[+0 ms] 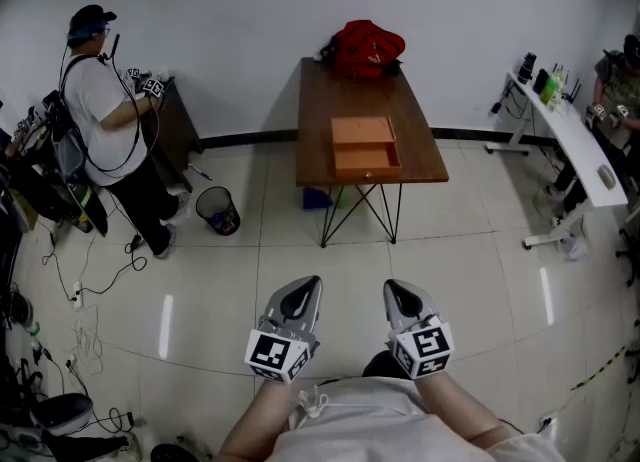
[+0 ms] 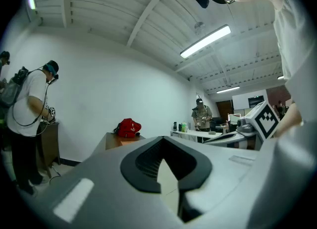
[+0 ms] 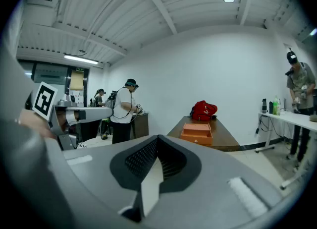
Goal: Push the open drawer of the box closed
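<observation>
L claw [image 1: 306, 286], R claw [image 1: 393, 288] closed, empty | box [image 1: 363, 130] drawer [image 1: 366, 160] open at table [image 1: 320, 120] edge | well apart

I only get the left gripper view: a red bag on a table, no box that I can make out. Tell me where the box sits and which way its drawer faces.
Observer: The orange box lies on the wooden table, on the near side of the red bag. Its open drawer is pulled out toward the person.
Operator: Now give me the right gripper's state.
Observer: The right gripper has its jaws together, with nothing between them.
Operator: Report anything on the floor near the table.
Observer: A black bin stands left of the table, off the straight line to the drawer.
</observation>
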`<state>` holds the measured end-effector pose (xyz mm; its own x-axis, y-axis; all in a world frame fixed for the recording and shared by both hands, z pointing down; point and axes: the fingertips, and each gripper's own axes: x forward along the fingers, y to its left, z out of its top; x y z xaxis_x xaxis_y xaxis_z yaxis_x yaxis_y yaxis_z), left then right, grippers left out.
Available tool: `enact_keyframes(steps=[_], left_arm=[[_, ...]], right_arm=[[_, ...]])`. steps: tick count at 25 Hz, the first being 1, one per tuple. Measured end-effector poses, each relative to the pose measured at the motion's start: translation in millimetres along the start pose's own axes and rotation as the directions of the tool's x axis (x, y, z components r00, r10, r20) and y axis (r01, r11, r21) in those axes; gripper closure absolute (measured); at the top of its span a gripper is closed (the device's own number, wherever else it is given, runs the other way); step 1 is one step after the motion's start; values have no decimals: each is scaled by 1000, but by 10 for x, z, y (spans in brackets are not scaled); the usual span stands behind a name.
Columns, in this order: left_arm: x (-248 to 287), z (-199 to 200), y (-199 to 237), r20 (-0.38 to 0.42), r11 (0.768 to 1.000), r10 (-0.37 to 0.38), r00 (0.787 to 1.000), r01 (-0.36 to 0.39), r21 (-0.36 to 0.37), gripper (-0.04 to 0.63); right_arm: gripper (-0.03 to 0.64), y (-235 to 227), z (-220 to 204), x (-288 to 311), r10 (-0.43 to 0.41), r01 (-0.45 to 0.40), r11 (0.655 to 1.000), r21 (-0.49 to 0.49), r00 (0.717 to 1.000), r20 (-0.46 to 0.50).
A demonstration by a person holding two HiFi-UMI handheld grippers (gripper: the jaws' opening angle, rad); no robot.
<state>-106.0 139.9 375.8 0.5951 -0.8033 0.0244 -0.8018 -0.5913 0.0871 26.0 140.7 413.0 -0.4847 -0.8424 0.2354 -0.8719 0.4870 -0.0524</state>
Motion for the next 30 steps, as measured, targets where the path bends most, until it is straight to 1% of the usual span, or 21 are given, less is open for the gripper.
enact_keyframes(steps=[3, 5, 8, 11, 15, 18, 25, 28, 30], left_arm=[[-12, -14, 59, 2, 1000, -9, 1000, 9, 6, 589], [-6, -57, 95, -1, 1000, -10, 1000, 10, 10, 589], [74, -127, 230, -7, 1000, 6, 1000, -6, 3, 589], [274, -162, 411, -7, 1000, 26, 1000, -26, -11, 589], [703, -153, 581, -7, 1000, 31, 999, -31, -2, 589], [1137, -168, 706, -17, 1000, 25, 1000, -25, 8, 589], [2261, -317, 1130, -68, 999, 40, 997, -42, -18, 589], [2720, -430, 1285, -110, 999, 35, 993, -37, -17, 589], [2982, -535, 1402, -139, 999, 34, 990, -37, -22, 589]], right_arm=[[612, 148, -38, 107, 27, -27, 999, -30, 1000, -8], [612, 165, -80, 188, 37, -38, 999, -34, 999, -18], [612, 86, -86, 338, 39, -40, 998, -41, 999, -17], [612, -89, -83, 542, 37, -37, 998, -55, 999, -14], [612, -449, -27, 856, 32, -32, 998, -55, 999, -8], [612, -788, 86, 1188, 31, -31, 998, -59, 1000, 2], [612, -1636, 216, 2102, 50, -51, 998, -45, 998, -34], [612, -2010, 167, 2445, 46, -50, 998, -44, 996, -77], [612, -2253, 63, 2649, 30, -35, 999, -35, 991, -128]])
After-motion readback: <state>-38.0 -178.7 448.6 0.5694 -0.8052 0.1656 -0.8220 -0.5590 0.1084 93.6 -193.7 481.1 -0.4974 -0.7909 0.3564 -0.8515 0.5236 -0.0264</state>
